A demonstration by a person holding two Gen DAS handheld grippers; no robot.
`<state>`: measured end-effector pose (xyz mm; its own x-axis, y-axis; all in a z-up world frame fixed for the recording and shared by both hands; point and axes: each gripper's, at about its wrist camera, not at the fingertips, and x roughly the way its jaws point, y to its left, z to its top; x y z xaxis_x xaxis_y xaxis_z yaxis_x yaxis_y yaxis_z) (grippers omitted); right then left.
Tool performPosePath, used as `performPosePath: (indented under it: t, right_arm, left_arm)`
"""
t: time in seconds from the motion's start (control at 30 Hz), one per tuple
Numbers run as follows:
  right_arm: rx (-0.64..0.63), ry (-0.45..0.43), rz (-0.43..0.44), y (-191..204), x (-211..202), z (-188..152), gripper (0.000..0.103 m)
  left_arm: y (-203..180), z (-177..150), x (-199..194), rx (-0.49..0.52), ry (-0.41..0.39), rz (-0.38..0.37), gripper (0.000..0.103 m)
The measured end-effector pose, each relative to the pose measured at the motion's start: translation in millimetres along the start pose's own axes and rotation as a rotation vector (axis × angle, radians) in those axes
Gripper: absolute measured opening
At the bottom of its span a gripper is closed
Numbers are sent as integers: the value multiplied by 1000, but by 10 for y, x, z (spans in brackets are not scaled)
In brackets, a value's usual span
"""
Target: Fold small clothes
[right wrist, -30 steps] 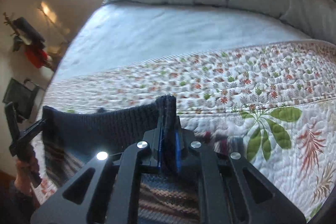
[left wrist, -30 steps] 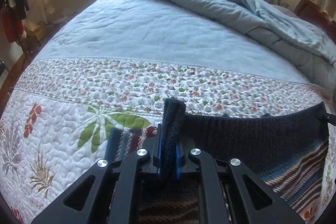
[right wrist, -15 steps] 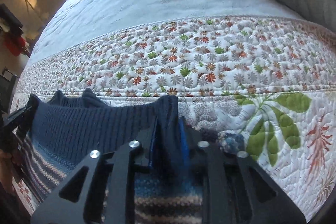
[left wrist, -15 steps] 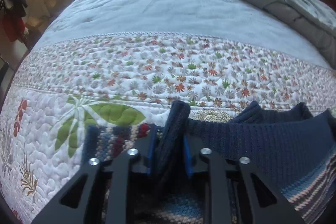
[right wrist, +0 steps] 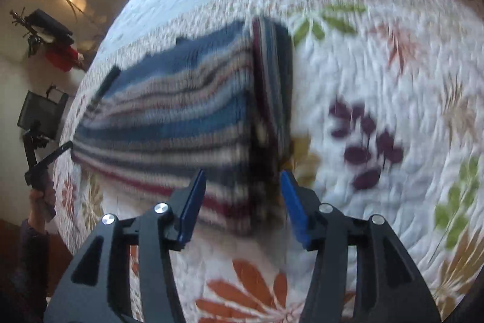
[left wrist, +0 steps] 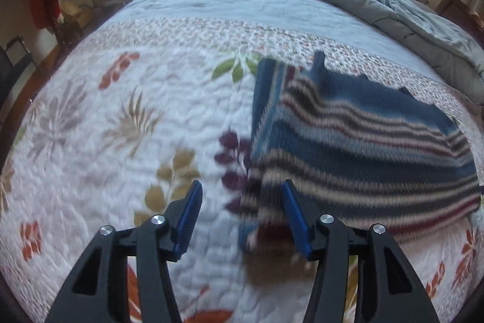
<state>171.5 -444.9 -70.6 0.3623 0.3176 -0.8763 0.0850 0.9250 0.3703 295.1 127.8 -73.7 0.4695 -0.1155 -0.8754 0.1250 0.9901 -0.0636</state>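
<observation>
Sweater (left wrist: 357, 138) first: striped knit, lying folded on the bed quilt (left wrist: 121, 117), free of both my tongs. My left tongs (left wrist: 242, 220) are spread wide with nothing between the blue pads; only quilt and the sweater's near left corner show in the gap. My right tongs (right wrist: 242, 202) are spread just as wide and also hold nothing, with the sweater's near right corner showing between the pads.

From the left tongs the sweater lies ahead and off to the right; in the right wrist view the sweater (right wrist: 187, 117) lies ahead and to the left. So it sits between my two hands, its long axis running side to side across me, stripes running along that axis. A narrow folded-in band shows at each short end. Neither hand looks clearly nearer; each hovers over its own near corner.

Both tongs point forward and down at the quilt, raised off the cloth. Both views are blurred by motion. I judge the next fold would bring one short end across to the other, so either corner is a fair place to grip.
</observation>
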Motion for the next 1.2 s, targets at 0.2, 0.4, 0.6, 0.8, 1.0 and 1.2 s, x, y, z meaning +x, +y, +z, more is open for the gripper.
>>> performPosePath:
  t: [0.2, 0.4, 0.6, 0.8, 1.0, 1.2]
  right_arm:
    - [0, -10, 67, 146, 134, -184, 51]
    - [-65, 47, 18, 309, 282, -155, 10]
    - [-72, 11, 32, 181, 44, -193, 8]
    - [-56, 69, -14, 103, 344, -287, 9]
    - [-16, 20, 46, 84, 28, -284, 58]
    - [42, 40, 75, -15, 56, -155, 61]
  left_arm:
    - [-148, -179, 165, -23, 39, -82, 57]
    - [-278, -156, 334, 3, 68, -46, 31]
    - [-132, -112, 338, -53, 123, -119, 14]
    - [-158, -138, 412, -37, 130, -91, 19]
    - [-27, -117, 164, -113, 133, -165, 77]
    - [111, -97, 317, -154, 187, -178, 79]
